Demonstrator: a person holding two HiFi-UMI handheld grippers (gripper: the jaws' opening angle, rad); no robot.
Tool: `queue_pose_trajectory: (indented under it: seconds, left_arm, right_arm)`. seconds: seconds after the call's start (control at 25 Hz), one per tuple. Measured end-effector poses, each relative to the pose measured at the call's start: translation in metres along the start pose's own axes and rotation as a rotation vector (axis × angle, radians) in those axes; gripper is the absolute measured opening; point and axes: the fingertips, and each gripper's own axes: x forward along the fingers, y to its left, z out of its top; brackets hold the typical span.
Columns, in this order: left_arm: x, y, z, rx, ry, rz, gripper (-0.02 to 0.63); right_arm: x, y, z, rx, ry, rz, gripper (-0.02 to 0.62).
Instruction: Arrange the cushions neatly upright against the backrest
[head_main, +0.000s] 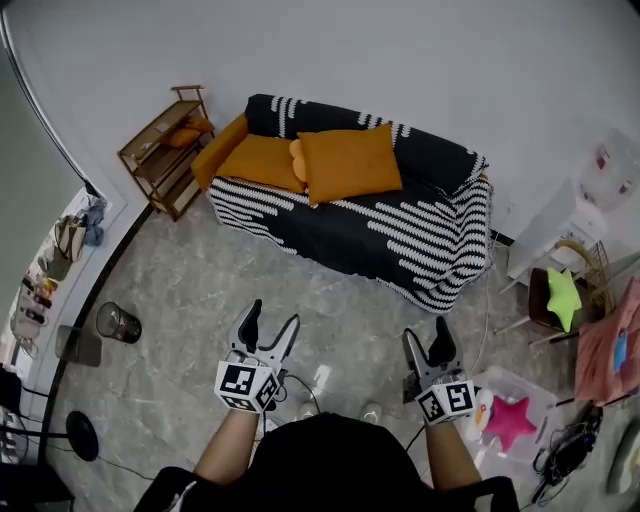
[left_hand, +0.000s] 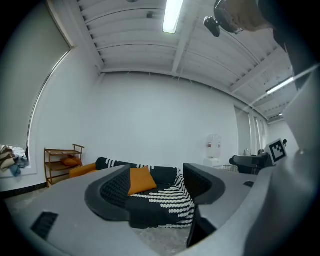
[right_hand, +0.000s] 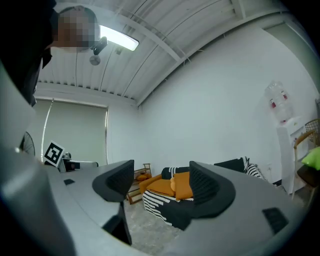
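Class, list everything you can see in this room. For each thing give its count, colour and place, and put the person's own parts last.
sofa: one, black-and-white striped cover, against the far wall
cushions: at least three, orange, on the sofa's left half
shelf: one, wooden, left of the sofa, with another orange cushion on it
bin: one, dark, on the floor at left
pink star: one, in a clear box, lower right
green star: one, on a chair at right
water dispenser: one, white, right of the sofa
left hand-held gripper: one, black, jaws open and empty, facing the sofa
right hand-held gripper: one, black, jaws open and empty, facing the sofa
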Motion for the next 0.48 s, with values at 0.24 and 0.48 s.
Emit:
queue_pose_trajectory:
  seconds: [0.24,0.48]
  left_arm:
    - [-0.013,0.028,-0.002,-0.019,-0.001,-0.017,0.342]
    - [-0.024,0.060,-0.008,-0.046,0.018,-0.034,0.341]
  right_arm:
    - [0.014,0.020,-0.005,-0.017,0.012,-0.047,0.345]
    - [0.026,0.045,-0.013,-0.042,0.041,-0.075,0.345]
